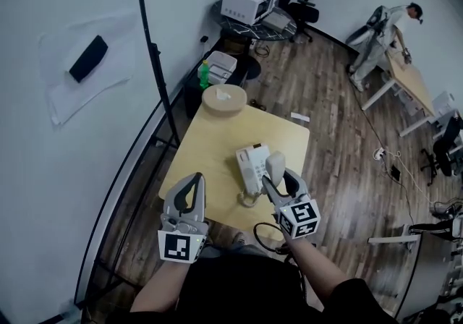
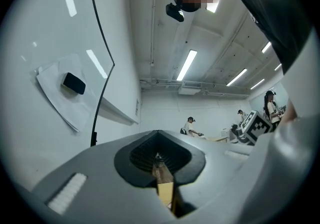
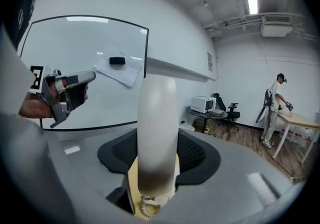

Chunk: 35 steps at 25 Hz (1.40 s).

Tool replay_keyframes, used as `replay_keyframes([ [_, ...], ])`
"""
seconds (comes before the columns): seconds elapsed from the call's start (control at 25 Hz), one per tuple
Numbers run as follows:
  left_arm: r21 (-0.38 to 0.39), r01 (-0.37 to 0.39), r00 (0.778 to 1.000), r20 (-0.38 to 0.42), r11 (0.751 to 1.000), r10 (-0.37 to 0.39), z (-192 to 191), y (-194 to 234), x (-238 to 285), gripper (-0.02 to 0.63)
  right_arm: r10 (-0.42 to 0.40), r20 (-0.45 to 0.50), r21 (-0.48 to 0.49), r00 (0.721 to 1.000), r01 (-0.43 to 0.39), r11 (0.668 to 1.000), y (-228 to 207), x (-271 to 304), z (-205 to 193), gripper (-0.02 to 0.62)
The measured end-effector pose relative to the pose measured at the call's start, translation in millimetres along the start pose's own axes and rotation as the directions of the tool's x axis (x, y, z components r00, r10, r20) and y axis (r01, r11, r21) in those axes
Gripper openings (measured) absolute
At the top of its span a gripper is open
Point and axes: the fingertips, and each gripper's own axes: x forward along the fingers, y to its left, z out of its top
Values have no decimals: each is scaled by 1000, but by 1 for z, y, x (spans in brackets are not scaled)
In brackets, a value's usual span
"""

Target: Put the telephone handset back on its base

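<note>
Handset pinched in right gripper by base, tan table; left gripper seemingly pressed together; wood floor

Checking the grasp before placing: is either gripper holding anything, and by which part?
The right gripper holds the telephone handset near its corded end. The left gripper is shut, empty.

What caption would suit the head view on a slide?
Right gripper holds the white handset upright beside its base on a wooden table; left gripper hovers, jaws shut.
</note>
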Motion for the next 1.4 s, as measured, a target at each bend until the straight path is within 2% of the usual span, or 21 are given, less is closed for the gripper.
replay_keyframes([
  [0.24,9,-36,999,-28,999,36,-15,1,12,0,40,-108,25,993,-38,999,-21,52,-35,225],
  [0.48,8,-59,997,-50,998,60,-30,1,19,0,68,-223,74,973,-52,996,-32,101,-81,225],
  [0.88,-17,-81,992,-99,997,79,-69,8,14,0,78,-407,102,910,-40,994,-43,163,-173,225],
  [1.2,-33,-84,991,-109,996,80,-82,9,11,0,68,-488,127,870,-6,992,-42,182,-205,225],
  [1.4,-36,-76,992,-105,996,72,-82,7,11,0,52,-537,170,842,48,984,-41,181,-223,225],
])
